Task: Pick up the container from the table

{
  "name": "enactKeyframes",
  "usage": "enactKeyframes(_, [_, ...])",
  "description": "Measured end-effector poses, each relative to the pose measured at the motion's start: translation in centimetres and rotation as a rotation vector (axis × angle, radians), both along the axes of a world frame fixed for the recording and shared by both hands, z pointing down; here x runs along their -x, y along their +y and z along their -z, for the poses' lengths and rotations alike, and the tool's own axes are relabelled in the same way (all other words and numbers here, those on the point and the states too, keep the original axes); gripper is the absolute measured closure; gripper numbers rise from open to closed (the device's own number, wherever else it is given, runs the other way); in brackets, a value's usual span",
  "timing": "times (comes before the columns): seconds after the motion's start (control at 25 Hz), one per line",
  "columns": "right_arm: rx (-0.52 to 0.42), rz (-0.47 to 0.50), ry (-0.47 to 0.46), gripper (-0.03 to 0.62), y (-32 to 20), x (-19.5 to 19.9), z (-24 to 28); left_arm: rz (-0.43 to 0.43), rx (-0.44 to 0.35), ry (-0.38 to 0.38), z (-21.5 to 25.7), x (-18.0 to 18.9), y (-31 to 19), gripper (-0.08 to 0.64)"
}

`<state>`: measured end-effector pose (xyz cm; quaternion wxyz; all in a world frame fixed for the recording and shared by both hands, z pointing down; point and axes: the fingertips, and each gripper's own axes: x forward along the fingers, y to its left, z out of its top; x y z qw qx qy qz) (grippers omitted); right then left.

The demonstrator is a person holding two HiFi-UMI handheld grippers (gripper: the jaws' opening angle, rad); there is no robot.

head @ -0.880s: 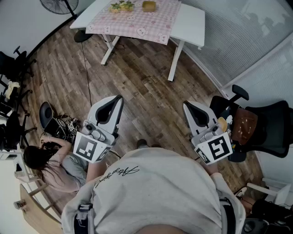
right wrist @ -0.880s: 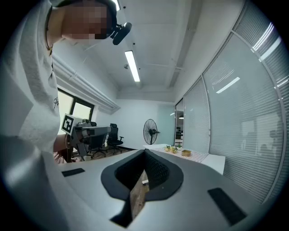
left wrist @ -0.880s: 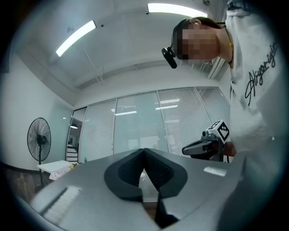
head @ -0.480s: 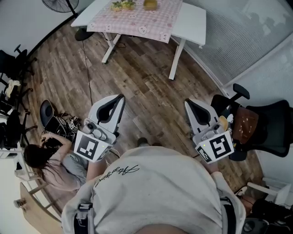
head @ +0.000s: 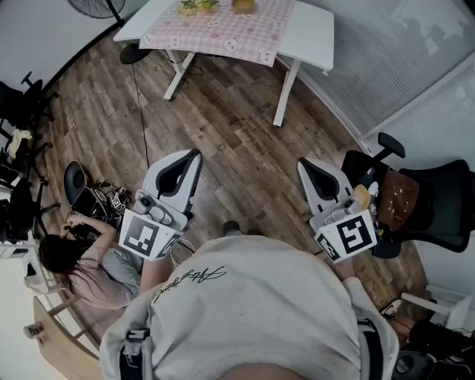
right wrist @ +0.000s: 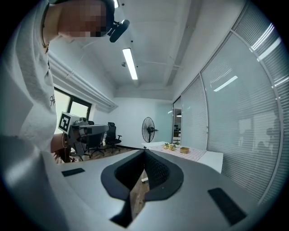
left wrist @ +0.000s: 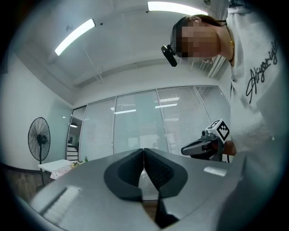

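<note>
A small yellowish container (head: 242, 5) stands on a pink checked cloth (head: 223, 31) over a white table (head: 312, 37), at the top edge of the head view. In the right gripper view the container (right wrist: 184, 150) is far off on that table (right wrist: 203, 156). My left gripper (head: 194, 154) and right gripper (head: 303, 163) are held side by side at waist height over the wood floor, well short of the table. Both are shut with nothing between the jaws, as the left gripper view (left wrist: 144, 151) and right gripper view (right wrist: 144, 151) show.
A person (head: 74, 260) sits on the floor at the left beside cables. Black office chairs (head: 415, 200) stand at the right, more chairs (head: 22, 104) at the far left. A standing fan (head: 93, 9) is near the table. Glass walls with blinds (head: 386, 67) lie beyond.
The table with the container has slid slightly toward the top edge of the head view. Both grippers stay shut and in much the same places.
</note>
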<state>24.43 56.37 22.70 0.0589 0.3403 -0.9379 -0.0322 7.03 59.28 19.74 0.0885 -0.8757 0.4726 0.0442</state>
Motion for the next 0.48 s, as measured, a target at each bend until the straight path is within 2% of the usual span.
enactKeyframes(0.08, [0.01, -0.006, -0.017, 0.587, -0.1, 0.1, 0.0, -0.006, 0.013, -0.001, -0.1, 0.0, -0.2, 0.527])
enactKeyframes(0.12, [0.013, -0.008, -0.025, 0.529, -0.1, 0.2, 0.0, -0.012, 0.023, -0.001, -0.2, 0.0, -0.3, 0.463])
enactKeyframes(0.16, [0.013, -0.014, -0.032, 0.431, -0.2, 0.2, 0.0, -0.018, 0.031, -0.002, -0.4, -0.1, -0.4, 0.396])
enactKeyframes(0.2, [0.008, -0.025, -0.039, 0.373, -0.4, 0.2, 0.1, -0.02, 0.036, -0.003, -0.5, -0.1, -0.6, 0.351])
enactKeyframes(0.28, [-0.016, -0.054, -0.05, 0.281, -0.8, -0.1, 0.3, -0.018, 0.038, 0.002, -0.4, -0.1, -0.9, 0.267])
enactKeyframes(0.36, [-0.034, -0.073, -0.052, 0.201, -1.0, 0.0, 0.5, -0.011, 0.033, 0.02, -0.1, 0.2, -1.1, 0.155])
enactKeyframes(0.48, [-0.033, -0.089, -0.055, 0.103, -1.3, 0.4, 0.5, -0.005, 0.027, 0.051, 0.4, 0.8, -1.5, 0.089])
